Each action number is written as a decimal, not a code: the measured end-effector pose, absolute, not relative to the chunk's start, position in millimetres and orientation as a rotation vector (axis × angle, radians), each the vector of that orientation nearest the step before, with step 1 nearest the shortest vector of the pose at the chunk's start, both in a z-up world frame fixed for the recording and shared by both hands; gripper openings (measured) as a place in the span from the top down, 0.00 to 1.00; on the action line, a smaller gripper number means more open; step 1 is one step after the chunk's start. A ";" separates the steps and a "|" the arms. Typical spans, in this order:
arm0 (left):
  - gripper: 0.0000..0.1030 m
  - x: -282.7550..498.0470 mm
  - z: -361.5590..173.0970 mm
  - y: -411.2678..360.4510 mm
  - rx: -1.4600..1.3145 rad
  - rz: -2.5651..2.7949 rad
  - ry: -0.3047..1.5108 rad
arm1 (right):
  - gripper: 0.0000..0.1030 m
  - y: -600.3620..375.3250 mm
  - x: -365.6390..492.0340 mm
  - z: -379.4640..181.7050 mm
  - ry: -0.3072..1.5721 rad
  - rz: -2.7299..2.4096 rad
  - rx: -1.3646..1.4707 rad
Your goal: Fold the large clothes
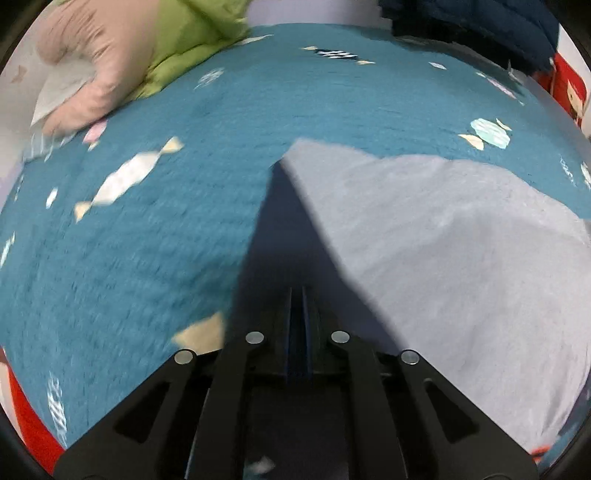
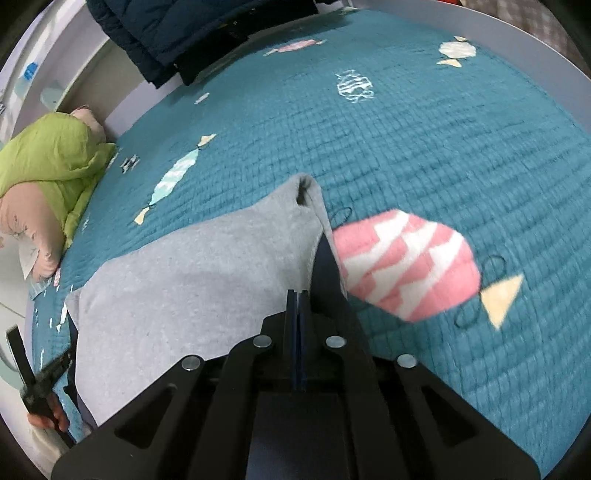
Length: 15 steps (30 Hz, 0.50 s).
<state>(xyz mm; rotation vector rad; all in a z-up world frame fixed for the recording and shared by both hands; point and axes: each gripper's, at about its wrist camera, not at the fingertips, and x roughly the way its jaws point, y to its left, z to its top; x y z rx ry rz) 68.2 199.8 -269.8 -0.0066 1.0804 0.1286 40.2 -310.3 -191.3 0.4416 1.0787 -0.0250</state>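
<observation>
Both tongs pointed steeply downward over a bed spread with a teal quilt (image 1: 155, 266) printed with wrapped sweets. Left tongs (image 1: 298, 295) had their jaws drawn almost together, and whether the grey cloth was pinched between them could not be told from the blurred view. Right tongs (image 2: 297, 299) likewise stood nearly closed, with a raised fold of the grey garment (image 2: 192, 280) running up just beside their tips; a grip there could not be confirmed either. The garment lay on the quilt between the two tools, its corner lifted into a peak in the left wrist view (image 1: 443, 258). A large pink-and-white striped sweet motif (image 2: 402, 266) sat on the quilt just to the right of the right tongs. At the far edge of the bed lay a lime-green garment (image 2: 48, 162) against a pale pink one (image 1: 99, 62), and a dark navy padded jacket (image 2: 192, 33) rested at another edge. No readable writing or brand showed anywhere.
</observation>
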 end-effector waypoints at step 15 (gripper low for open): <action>0.77 74.7 -209.5 132.2 -0.138 -0.049 0.954 | 0.91 -152.6 61.9 -159.6 1.042 0.324 0.297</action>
